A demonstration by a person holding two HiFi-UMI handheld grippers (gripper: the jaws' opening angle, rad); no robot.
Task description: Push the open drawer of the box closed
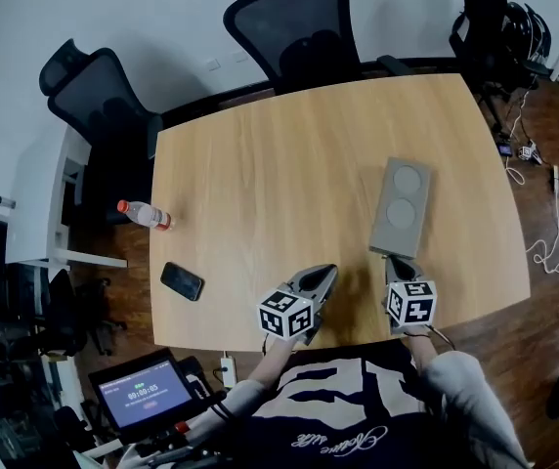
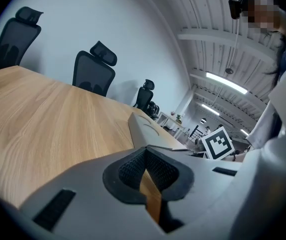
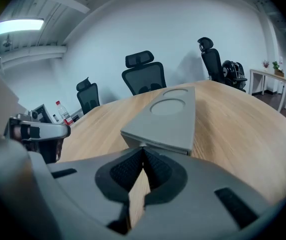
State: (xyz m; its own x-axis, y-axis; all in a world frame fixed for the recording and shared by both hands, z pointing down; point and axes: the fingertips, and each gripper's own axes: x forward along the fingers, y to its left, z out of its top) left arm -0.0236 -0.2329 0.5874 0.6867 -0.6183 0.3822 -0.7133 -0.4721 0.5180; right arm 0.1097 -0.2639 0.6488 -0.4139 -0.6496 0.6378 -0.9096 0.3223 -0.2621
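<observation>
A flat grey box with two round recesses on top lies on the right half of the wooden table. Its near end faces me, with a thin seam along the drawer front. I cannot tell how far out the drawer stands. My right gripper is shut, and its tips are right at that near end. Left of the box, my left gripper is also shut with nothing in it, low over the table. In the left gripper view the box lies just beyond the closed jaws.
A clear bottle with a red cap and a black phone lie near the table's left edge. Black office chairs stand at the far side. A small screen sits below the near edge.
</observation>
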